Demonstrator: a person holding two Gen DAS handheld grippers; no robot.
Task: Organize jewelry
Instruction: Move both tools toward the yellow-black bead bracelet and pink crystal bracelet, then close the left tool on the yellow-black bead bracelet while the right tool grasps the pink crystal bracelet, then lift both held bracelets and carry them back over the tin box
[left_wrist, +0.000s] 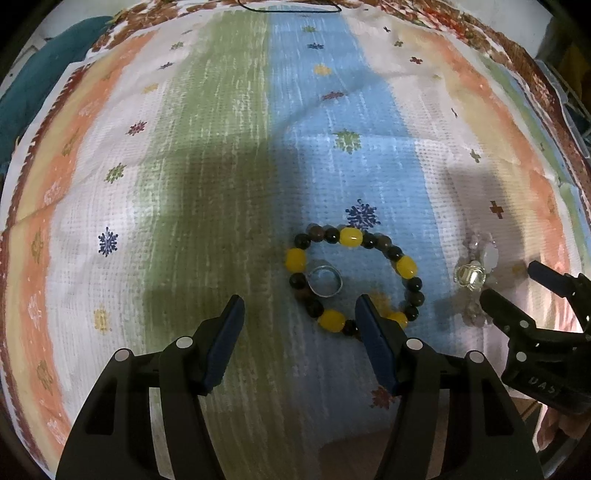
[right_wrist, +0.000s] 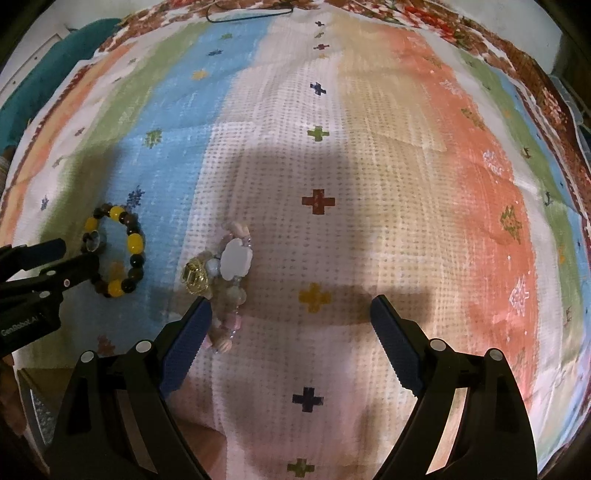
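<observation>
The bead bracelet lies on the striped cloth, a silver ring inside its loop; light, floppy, best pinched across one bead. The left tool and right tool gape wide, empty.

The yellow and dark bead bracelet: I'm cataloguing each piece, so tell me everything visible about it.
The bead bracelet is a closed loop of round dark brown and black beads with larger glossy yellow ones spaced between, looking like glass or stone. It lies flat on the striped cloth, on the blue stripe. A silver ring sits inside the loop against its left beads. The left gripper hovers open, not holding it.
</observation>
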